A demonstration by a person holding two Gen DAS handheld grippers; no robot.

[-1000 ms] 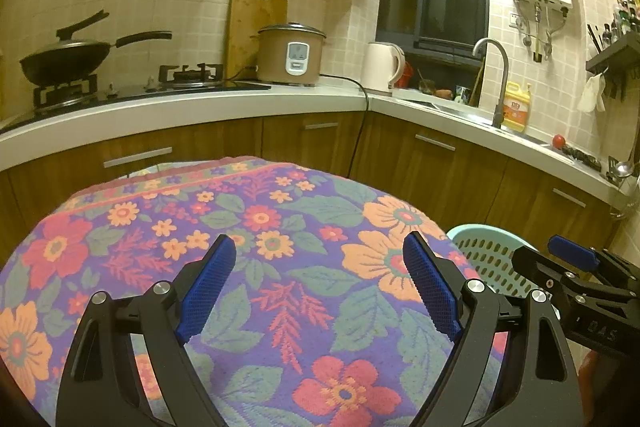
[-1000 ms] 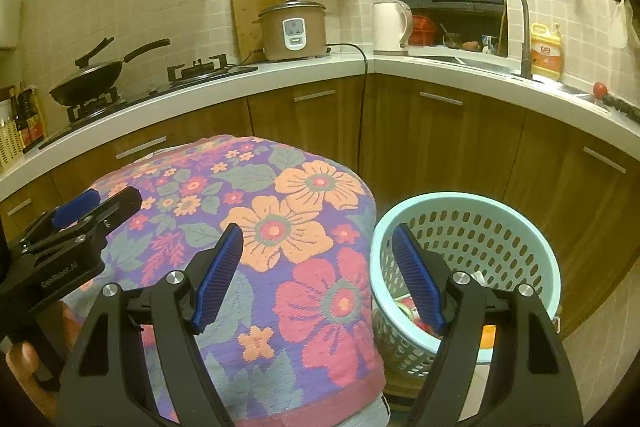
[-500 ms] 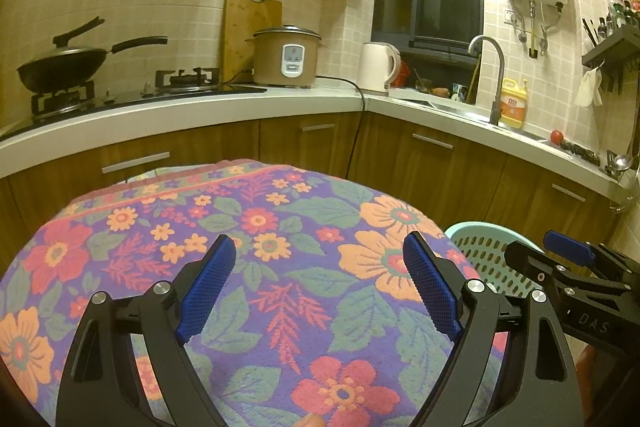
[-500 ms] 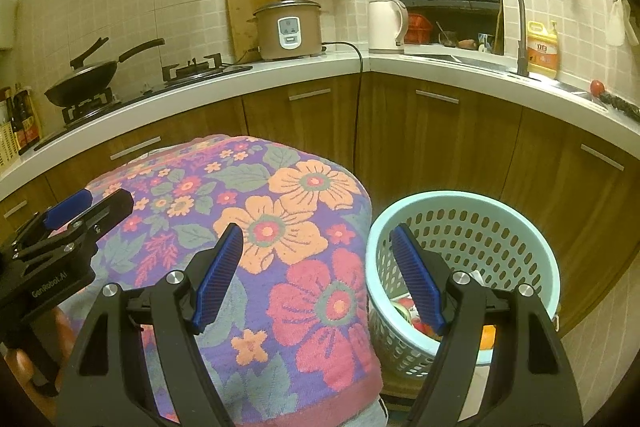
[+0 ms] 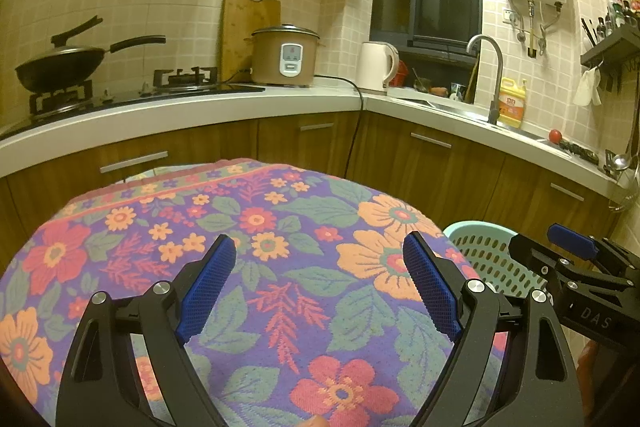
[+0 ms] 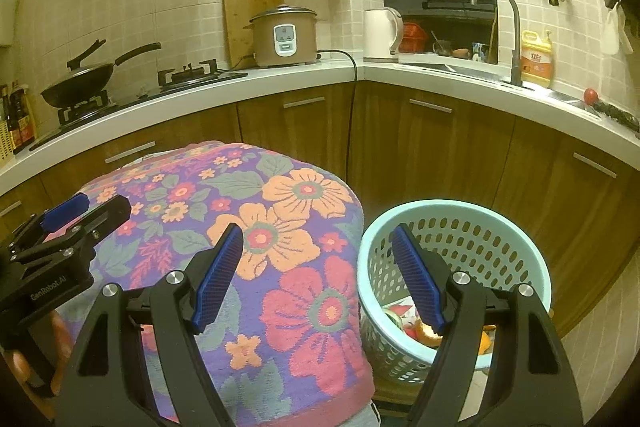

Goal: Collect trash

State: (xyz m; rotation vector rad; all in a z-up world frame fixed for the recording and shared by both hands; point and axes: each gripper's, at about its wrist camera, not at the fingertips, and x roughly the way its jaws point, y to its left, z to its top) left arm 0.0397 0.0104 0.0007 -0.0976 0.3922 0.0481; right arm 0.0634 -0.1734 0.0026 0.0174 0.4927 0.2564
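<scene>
Trash [image 6: 424, 327] lies in the basket [image 6: 520, 231] beside the floral cloth [image 5: 280, 247]; both grippers, left [image 5: 316, 283] and right [image 6: 318, 273], gape wide, empty.

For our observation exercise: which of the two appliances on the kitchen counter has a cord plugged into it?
The brown rice cooker: a black cord leaves it. The white kettle shows none.

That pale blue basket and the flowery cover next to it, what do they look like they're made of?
The basket looks like moulded plastic: a smooth, slightly glossy rim and regular rows of holes in its wall. The flowery cover looks like woven towel-like cloth: matte, nubbly surface, soft drape over the edge; the exact fibre can't be told.
</scene>
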